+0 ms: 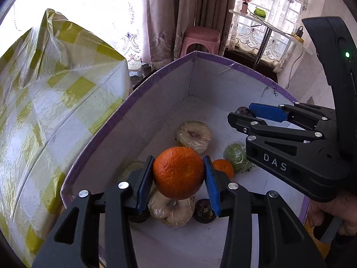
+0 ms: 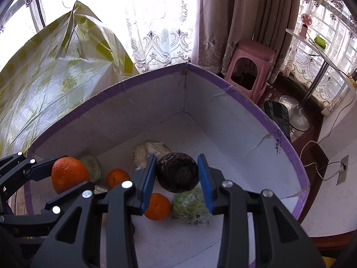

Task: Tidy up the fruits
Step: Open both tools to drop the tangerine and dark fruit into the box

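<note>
Plastic-wrapped fruit (image 1: 170,210) under held orange (image 1: 178,172) — perhaps halved apple

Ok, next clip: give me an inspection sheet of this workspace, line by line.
Surface: white floor of a purple-rimmed cardboard box, walls cracked.
Job's things: large orange in the left gripper; dark wrinkled fruit in the right gripper. In the box: two small oranges, plastic-wrapped green fruit, wrapped pale fruit halves, another dark fruit.
Clutter: nothing seen.
Grippers: left gripper shut on the large orange; right gripper shut on the dark wrinkled fruit; both over the box.
Cables: white cord to a wall socket.
Surroundings: yellow-checked plastic cover, pink stool, lace curtains, small pink fan.
</note>
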{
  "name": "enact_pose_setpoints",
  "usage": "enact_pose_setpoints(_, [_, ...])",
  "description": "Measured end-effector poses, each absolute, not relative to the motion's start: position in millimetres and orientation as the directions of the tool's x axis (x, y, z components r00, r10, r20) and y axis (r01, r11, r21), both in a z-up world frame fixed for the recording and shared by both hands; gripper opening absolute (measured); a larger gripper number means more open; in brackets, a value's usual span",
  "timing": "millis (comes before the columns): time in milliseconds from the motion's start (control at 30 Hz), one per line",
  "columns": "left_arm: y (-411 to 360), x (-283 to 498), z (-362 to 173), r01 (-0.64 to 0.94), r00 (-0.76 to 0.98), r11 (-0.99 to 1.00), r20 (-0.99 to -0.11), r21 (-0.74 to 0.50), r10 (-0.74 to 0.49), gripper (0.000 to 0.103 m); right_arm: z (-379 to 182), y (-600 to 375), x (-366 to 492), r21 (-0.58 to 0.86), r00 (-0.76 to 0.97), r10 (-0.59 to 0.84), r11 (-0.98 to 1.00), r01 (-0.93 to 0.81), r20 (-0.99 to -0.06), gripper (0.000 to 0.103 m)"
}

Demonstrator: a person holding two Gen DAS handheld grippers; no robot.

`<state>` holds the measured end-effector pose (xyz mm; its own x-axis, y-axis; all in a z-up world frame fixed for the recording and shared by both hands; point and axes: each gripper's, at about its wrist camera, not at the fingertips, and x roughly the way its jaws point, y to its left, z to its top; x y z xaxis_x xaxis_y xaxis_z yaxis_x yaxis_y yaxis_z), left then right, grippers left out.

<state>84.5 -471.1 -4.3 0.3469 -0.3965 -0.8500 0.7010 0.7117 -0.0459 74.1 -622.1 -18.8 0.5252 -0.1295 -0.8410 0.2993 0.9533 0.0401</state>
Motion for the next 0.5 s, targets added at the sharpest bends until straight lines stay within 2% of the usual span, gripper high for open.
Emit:
enact_pose_setpoints(233, [-477.7,86.6,-15.0,0.711,0.313,0.701,-0.863,-0.063,-0.395,0.042,-21.4,-623.6,76.6,0.048,0.517,-0.118,0.954,0.297,-0.848,0.039])
enact_pose_setpoints(300, [-479.0,86.8,-16.4,0.708,0.313,0.703,-0.867,-0.059,-0.388,0.043,-21.3,-623.8,76.1,0.048,0.516,-0.119,0.953,0.299,-0.848,0.045])
enact_pose_setpoints(333, [-478.8,87.9,-16.6,0.708,0.312,0.704,-0.868,-0.059,-0.386,0.044,-20.9,-624.1,75.4,0.049,0.518,-0.12,0.952,0.301,-0.847,0.048])
enact_pose_setpoints(433, [-477.1,86.7,-11.0,0.704,0.335,0.708,-0.853,-0.056,-0.4,0.064,-19.4,-624.4,74.0,0.046,0.52,-0.127,0.951,0.307,-0.845,0.054])
enact_pose_setpoints(500, [-476.5,85.4,-7.1,0.706,0.341,0.706,-0.847,-0.056,-0.408,0.066,-19.3,-624.6,73.6,0.04,0.518,-0.132,0.951,0.308,-0.845,0.057])
